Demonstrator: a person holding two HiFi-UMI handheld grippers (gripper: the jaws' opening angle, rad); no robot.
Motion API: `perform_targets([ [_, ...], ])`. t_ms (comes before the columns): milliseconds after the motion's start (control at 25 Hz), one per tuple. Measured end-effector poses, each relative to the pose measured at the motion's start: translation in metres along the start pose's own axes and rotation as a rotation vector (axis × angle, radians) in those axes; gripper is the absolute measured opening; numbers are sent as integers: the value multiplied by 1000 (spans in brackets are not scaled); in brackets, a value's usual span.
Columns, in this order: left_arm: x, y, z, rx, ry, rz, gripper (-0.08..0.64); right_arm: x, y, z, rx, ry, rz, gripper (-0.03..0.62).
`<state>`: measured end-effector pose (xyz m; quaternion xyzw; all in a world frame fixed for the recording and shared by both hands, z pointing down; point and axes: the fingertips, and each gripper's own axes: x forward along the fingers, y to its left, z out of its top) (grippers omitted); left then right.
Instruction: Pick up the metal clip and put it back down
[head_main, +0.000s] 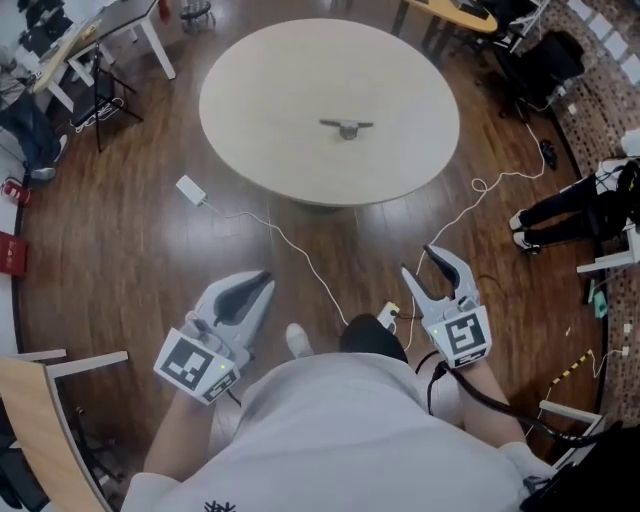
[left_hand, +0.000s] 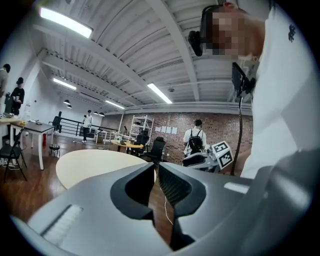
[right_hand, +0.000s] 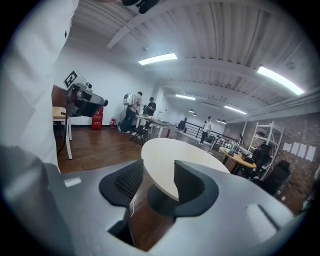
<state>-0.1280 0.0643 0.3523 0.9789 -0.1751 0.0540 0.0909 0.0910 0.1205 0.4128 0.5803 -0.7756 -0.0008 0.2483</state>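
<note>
Two tools, well short of the worktop (head_main: 250, 100): my left tool (head_main: 264, 279) pressed together, right tool (head_main: 418, 260) spread, empty. Likely risk: the low metal clip (head_main: 346, 127) skidding under a shallow pinch.

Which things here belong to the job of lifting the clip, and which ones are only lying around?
For the job:
metal clip
round table it lies on
left gripper
right gripper

Just lying about:
white power adapter on the floor
wooden chair beside the person
</note>
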Motion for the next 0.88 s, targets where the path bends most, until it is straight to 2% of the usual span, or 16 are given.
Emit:
perform_targets([
  [160, 2, -19, -12, 9, 27, -34, 18, -34, 13, -2, 7, 15, -32, 196],
  [400, 28, -49, -11, 10, 21, -59, 18, -73, 0, -6, 35, -29, -61, 195],
  [640, 60, -110, 1, 22, -10, -71, 18, -120, -17, -25, 58, -61, -35, 193],
  [880, 77, -176, -5, 2, -31, -77, 18, -170, -19, -38, 46, -102, 15, 192],
])
